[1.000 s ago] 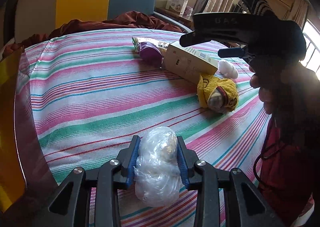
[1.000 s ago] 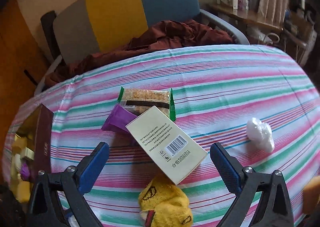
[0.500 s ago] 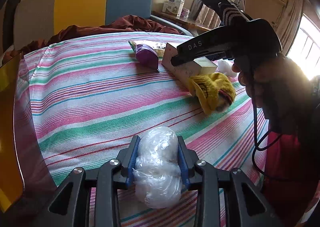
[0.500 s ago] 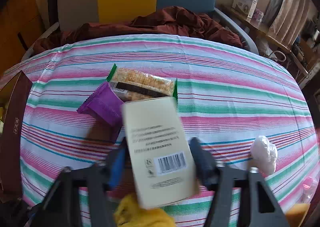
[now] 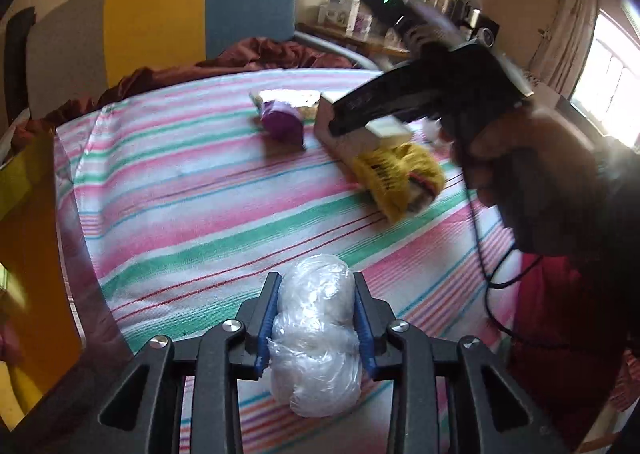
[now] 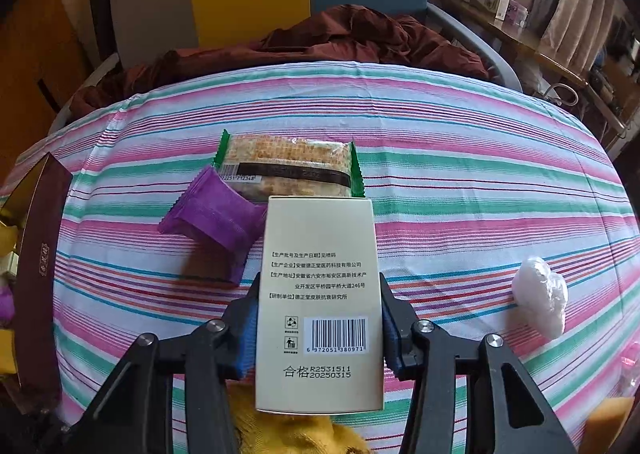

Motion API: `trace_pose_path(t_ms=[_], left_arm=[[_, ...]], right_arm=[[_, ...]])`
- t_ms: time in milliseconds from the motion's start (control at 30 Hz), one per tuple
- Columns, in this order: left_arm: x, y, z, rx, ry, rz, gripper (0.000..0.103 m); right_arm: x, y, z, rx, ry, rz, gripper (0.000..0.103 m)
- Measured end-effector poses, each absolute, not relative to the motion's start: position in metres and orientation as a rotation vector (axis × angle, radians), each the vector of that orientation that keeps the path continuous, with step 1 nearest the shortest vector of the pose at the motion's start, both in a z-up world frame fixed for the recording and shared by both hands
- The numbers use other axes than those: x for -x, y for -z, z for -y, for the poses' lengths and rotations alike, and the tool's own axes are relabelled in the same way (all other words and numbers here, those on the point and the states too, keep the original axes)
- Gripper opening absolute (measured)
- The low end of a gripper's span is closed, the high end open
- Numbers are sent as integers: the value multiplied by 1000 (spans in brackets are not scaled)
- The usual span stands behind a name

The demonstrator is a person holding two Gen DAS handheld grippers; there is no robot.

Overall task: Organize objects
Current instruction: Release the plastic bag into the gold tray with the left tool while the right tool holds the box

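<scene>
on a bed spread with a striped sheet [image 6: 460, 158], the right gripper [image 6: 320, 324] clamps a cream carton [image 6: 320, 294] by its long sides, blue pads pressed to the cardboard and barcode face up; its jaws have just closed onto the box. beyond the cream carton's far end lies a green-edged snack bar [image 6: 286, 168], with a purple sachet [image 6: 214, 216] just beside the carton's left edge. a yellow sock [image 6: 288, 436] shows under the carton's near end, and a white plastic wad [image 6: 540, 296] sits well off to the carton's right. the left gripper [image 5: 316, 320] is clenched on a clear plastic bundle [image 5: 316, 338], held above the sheet, nearer the camera than the carton.
</scene>
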State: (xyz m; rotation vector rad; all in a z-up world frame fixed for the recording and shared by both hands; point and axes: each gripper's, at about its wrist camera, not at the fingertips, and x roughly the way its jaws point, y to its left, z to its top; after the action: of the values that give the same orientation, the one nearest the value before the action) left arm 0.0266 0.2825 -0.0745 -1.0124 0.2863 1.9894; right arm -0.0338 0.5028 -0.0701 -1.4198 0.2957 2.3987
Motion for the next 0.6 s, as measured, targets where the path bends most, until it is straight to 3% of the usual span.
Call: trace_pose_path(t_ms=[233,400,600], left_arm=[[-9,22,-232,1011,-2028,-79,33],[49,-7,-165,1049,-2164,102,33],[136,-4,-91,1133,-2371,221,33]], right_arm=[[34,69,-500,1421,-2395,-259,49],[33,69,-496,1419,-2394,-232,49],[34,69,-493,1422,-2394,-196,49]])
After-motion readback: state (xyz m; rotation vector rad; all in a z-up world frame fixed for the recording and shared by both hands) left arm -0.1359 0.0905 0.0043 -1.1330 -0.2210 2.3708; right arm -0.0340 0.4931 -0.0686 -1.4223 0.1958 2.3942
